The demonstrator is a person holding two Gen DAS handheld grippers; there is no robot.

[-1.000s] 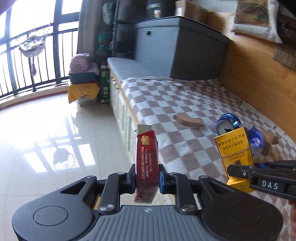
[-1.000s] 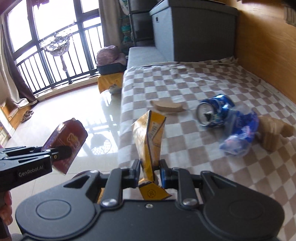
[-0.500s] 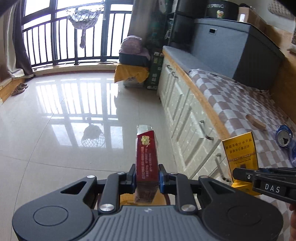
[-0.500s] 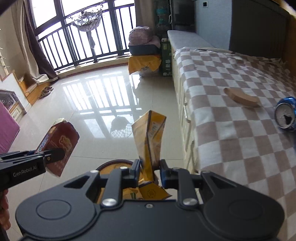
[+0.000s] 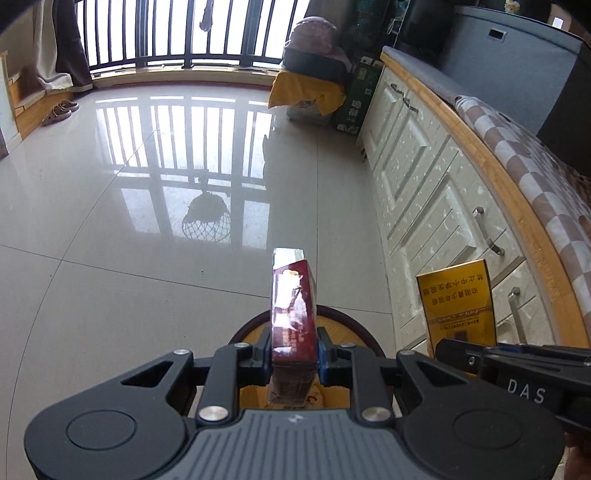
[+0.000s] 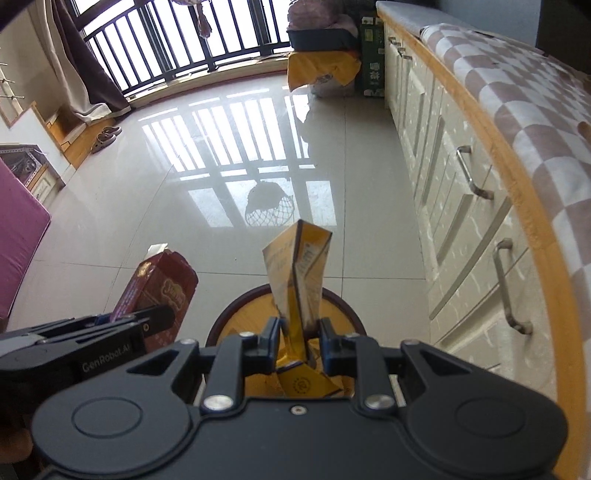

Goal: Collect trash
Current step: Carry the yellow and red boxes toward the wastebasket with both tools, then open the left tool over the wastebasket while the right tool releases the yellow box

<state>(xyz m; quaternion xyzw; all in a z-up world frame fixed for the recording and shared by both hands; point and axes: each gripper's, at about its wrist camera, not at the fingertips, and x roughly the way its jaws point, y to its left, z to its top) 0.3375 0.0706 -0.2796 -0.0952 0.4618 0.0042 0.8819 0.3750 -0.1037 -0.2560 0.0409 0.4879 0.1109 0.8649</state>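
My left gripper [image 5: 293, 356] is shut on a red cigarette pack [image 5: 293, 314] that stands upright between its pads. My right gripper [image 6: 298, 341] is shut on a crumpled yellow cigarette pack [image 6: 299, 269]. Both packs hang over a round bin [image 6: 229, 317] with a dark rim and a yellow inside, which stands on the floor just below the fingers. In the left wrist view the yellow pack [image 5: 458, 302] and the right gripper [image 5: 458, 354] show at the right, and the bin's rim [image 5: 351, 321] shows behind the red pack. In the right wrist view the red pack [image 6: 159, 291] and left gripper [image 6: 159, 317] show at the left.
A glossy tiled floor [image 5: 147, 221] stretches to a balcony railing [image 5: 166, 33]. A long white cabinet with drawer handles [image 6: 469, 229] runs along the right, topped by a checked cloth [image 6: 535, 110]. Bags and a green box [image 5: 354, 99] sit at its far end. Slippers [image 5: 59, 110] lie far left.
Both grippers have swung left off the checked cloth and sunk toward the floor, each still holding its pack. The round bin has come into view beneath them; the can and wrappers are out of view.
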